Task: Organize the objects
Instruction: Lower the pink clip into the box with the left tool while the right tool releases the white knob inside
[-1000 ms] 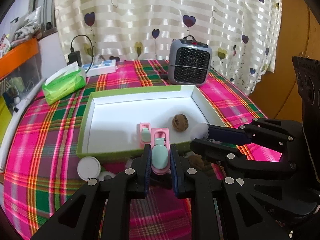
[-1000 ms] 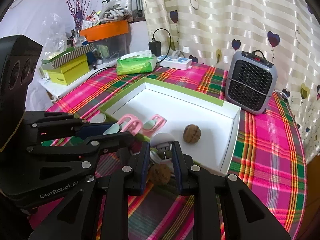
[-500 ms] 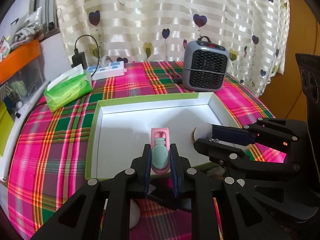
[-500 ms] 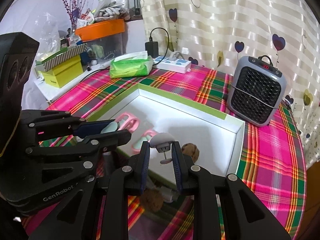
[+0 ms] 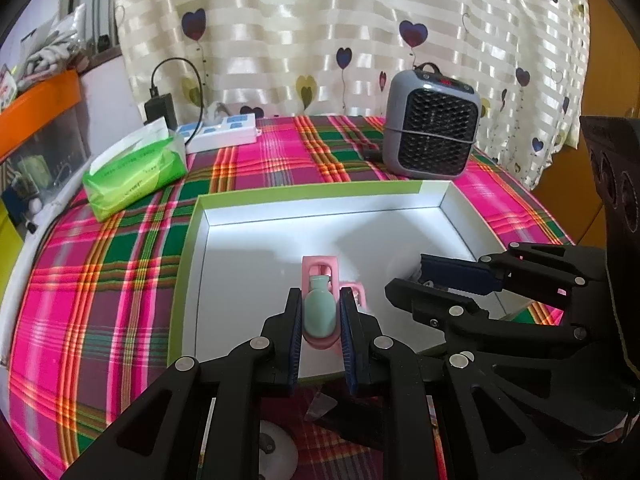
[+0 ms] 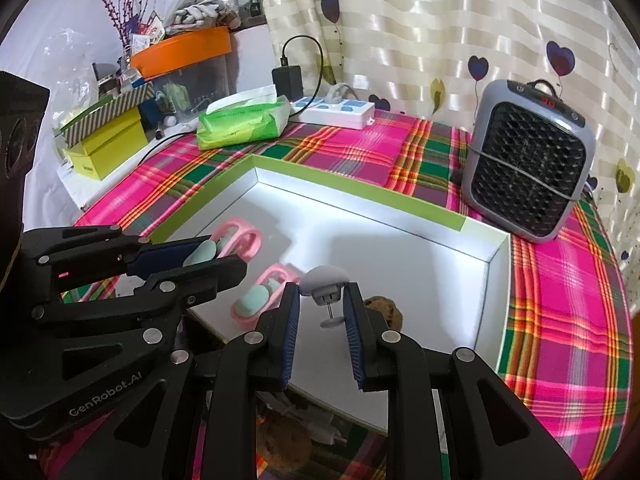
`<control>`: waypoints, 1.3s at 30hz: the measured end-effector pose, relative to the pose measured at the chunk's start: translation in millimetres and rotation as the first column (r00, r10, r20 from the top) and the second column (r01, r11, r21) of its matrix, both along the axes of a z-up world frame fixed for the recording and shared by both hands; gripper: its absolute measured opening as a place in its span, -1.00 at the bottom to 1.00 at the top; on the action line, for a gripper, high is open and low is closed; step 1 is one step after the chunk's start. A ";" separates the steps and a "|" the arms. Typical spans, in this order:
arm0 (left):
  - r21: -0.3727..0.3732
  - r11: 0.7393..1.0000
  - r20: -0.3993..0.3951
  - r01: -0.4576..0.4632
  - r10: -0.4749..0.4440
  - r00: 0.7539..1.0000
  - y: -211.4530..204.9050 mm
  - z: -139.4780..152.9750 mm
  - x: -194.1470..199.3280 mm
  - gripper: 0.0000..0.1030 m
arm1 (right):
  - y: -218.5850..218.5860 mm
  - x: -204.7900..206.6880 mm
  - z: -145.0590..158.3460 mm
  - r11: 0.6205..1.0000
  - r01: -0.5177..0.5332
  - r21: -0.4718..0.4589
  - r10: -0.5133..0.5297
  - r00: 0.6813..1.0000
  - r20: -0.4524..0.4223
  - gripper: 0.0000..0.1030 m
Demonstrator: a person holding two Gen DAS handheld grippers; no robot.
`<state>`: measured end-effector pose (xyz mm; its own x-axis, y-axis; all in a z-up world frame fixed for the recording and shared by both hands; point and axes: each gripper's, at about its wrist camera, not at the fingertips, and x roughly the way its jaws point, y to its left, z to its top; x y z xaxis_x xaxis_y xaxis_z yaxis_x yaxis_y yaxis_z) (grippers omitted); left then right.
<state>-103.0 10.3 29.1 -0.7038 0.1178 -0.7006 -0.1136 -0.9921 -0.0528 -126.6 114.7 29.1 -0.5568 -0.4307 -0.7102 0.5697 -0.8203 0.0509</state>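
Observation:
A white tray with a green rim (image 5: 188,264) (image 6: 360,196) lies on the plaid table. My left gripper (image 5: 320,320) is shut on a pink clip with a mint pad (image 5: 319,312) and holds it over the tray's near part; it shows in the right wrist view (image 6: 204,254). My right gripper (image 6: 320,314) is shut on a small white dome plug light (image 6: 324,282), held above the tray floor. A second pink clip (image 6: 260,298) and a walnut (image 6: 386,312) lie in the tray.
A grey fan heater (image 5: 432,136) stands behind the tray. A green tissue pack (image 5: 136,172) and a white power strip (image 5: 224,130) lie at the back left. A white round lid (image 5: 276,456) and a walnut (image 6: 280,444) lie before the tray.
Both grippers have risen and moved forward over the tray, each carrying its object. The tray looks nearer and lower in both views.

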 end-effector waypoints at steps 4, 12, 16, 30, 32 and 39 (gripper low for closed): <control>-0.008 1.000 0.010 0.000 0.000 1.000 1.2 -4.8 -2.8 -0.70 | 0.0 -1.8 -4.0 1.000 0.001 0.010 -0.001 1.000 0.006 -0.54; -0.017 1.000 0.016 -0.005 0.006 1.000 2.0 -10.7 -5.6 -0.70 | -1.3 -5.2 -9.9 1.000 0.004 0.020 -0.004 1.000 0.021 -0.53; -0.019 1.000 0.016 -0.003 0.003 1.000 2.0 -10.4 -5.7 -0.70 | -0.9 -5.2 -10.9 1.000 0.009 0.020 -0.009 1.000 0.016 -0.53; -0.048 0.999 -0.018 -0.007 0.006 1.000 5.6 -10.4 -4.9 -0.70 | 1.0 -1.2 -9.5 0.999 0.036 0.025 -0.035 0.999 -0.007 -0.46; -0.038 0.999 -0.017 -0.011 0.011 1.000 4.7 -10.6 -4.6 -0.69 | 2.5 -0.3 -8.7 0.999 0.038 0.021 -0.038 0.999 -0.011 -0.33; -0.031 0.999 -0.023 -0.008 0.007 1.000 5.0 -10.1 -2.0 -0.69 | 6.1 3.7 -6.4 0.999 0.048 0.017 -0.048 0.998 -0.028 -0.26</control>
